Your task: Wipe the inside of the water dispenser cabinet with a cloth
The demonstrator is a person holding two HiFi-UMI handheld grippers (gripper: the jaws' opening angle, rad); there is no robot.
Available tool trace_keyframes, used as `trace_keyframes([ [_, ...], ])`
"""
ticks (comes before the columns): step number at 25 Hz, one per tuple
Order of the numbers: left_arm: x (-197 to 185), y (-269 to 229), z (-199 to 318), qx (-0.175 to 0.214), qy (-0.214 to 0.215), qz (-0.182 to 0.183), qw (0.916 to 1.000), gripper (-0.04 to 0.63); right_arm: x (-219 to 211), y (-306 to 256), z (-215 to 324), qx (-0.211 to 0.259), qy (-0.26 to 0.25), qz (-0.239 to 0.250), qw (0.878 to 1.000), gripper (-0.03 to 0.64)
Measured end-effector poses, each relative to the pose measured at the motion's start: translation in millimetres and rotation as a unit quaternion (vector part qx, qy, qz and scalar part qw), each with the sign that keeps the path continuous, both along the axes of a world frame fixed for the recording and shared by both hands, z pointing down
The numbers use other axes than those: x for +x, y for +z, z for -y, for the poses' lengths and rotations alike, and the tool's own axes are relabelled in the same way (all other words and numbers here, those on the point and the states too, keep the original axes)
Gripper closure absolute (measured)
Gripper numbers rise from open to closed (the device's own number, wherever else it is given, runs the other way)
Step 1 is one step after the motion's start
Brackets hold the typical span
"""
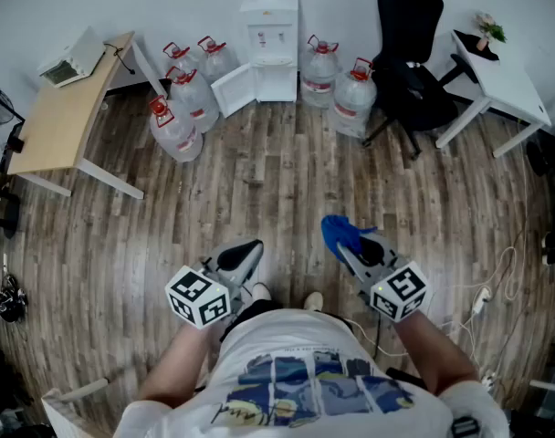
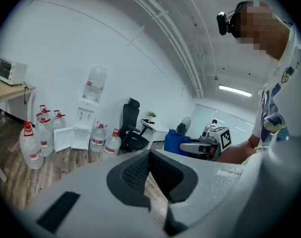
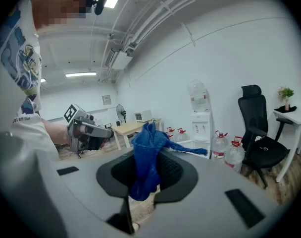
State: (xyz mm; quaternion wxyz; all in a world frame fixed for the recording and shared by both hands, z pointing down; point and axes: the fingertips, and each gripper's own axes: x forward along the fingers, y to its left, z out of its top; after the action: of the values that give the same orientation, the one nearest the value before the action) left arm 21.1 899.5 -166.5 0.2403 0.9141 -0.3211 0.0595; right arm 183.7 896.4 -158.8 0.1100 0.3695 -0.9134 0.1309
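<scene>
My R gripper (image 1: 349,243) clamps blue cloth (image 1: 337,228); L gripper (image 1: 243,255) jaws together, empty; wood floor (image 1: 277,172) runs to dispenser (image 1: 269,44), top centre

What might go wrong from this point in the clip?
The cloth hangs loosely bunched in the right claw and may slip out while wiping. Water bottles crowd both sides of the dispenser, beside its open cabinet door, so they may get knocked. Floor cables on the right are a trip hazard.
</scene>
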Motion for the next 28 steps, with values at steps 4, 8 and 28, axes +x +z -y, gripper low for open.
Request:
trace_keyframes([
  [4,-35.1,0.7,14.3,0.005,0.013,0.009,0.9999,0.593,-35.8,-0.7,16.1,0.0,0.006,-0.005,1.0,0.541],
  [8,-61.2,0.5,25.5,0.009,0.033,0.013,0.9993,0.592,-67.0,-0.5,29.5,-0.007,0.013,-0.013,1.0,0.541],
  [28,-64.3,29.3,158.3,0.001,0.063,0.041,0.9972,0.594,-96.0,48.9,175.1,-0.062,0.024,-0.005,0.998,0.54],
])
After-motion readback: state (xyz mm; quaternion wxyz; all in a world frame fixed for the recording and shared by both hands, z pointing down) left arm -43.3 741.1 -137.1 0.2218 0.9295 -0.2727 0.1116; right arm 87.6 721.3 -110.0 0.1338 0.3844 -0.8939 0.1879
